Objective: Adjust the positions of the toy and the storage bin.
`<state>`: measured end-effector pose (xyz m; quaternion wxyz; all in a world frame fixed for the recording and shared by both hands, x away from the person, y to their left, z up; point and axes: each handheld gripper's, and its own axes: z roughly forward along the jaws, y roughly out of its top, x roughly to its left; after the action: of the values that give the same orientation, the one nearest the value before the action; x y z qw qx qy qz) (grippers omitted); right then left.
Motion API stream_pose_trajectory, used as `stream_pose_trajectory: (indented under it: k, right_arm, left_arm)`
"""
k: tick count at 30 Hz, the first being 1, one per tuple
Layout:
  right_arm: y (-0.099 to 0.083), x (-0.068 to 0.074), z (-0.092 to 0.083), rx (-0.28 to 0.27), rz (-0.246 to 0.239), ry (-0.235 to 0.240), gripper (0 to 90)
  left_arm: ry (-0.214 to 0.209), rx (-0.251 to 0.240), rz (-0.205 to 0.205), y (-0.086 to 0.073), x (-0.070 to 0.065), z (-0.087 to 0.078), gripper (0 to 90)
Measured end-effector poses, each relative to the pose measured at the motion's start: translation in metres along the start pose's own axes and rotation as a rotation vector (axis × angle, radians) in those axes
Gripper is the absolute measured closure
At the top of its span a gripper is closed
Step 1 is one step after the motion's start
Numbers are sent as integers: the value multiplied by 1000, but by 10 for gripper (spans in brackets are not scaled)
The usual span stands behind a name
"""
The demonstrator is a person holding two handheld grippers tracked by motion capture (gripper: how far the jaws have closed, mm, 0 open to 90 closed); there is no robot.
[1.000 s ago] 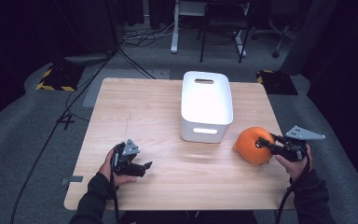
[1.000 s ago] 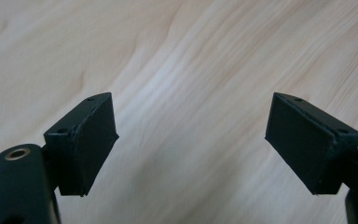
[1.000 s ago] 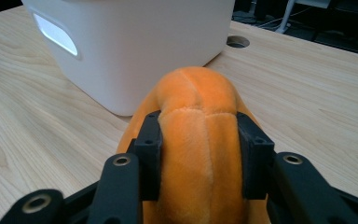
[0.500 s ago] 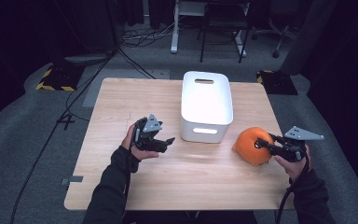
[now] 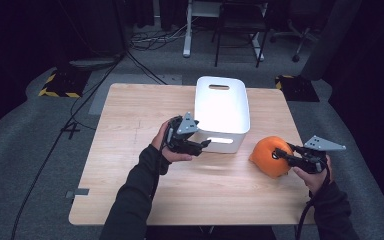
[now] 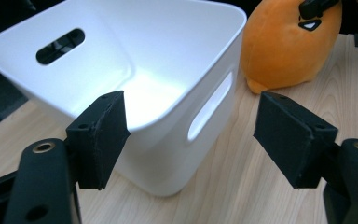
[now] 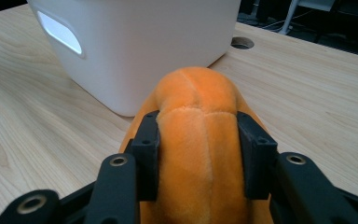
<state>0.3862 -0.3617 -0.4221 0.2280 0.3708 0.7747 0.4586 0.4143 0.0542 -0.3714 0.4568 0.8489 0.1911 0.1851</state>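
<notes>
Moved since the earlier frame: left gripper point(image 5: 200, 145), up from the table's near-left to the bin point(image 5: 221, 112)'s near-left corner, jaws just been narrowing yet spread, nothing pinched, that corner showing between them. Right gripper point(image 5: 279, 154) unmoved, pinching the toy point(image 5: 268, 156), which sits on the table point(image 5: 130, 115) just right of the bin. Likely risks: bin nudged or tipped if the left jaws catch its wall; soft plush squeezing out of the pinch on lifting. Hidden: toy's far side and base, bin's floor washed out by glare.
</notes>
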Motion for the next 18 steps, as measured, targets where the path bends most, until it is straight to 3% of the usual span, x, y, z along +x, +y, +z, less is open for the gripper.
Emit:
stream_pose_trajectory:
  k: [3, 11, 14, 15, 18]
  right_arm:
    - [0, 1, 1, -1, -3, 2, 581]
    - [0, 0, 0, 1, -5, 8, 581]
    - [0, 0, 0, 1, -5, 9, 580]
    - [0, 0, 0, 2, -8, 11, 579]
    - [-1, 0, 0, -1, -8, 3, 578]
  left_arm:
    - [-32, 11, 19, 13, -6, 14, 272]
    - [-69, 47, 23, 23, -13, 39, 270]
    - [-69, 63, 20, 24, -14, 47, 320]
    - [-55, 77, 27, 24, -16, 52, 389]
    - [-47, 101, 32, 24, -16, 57, 454]
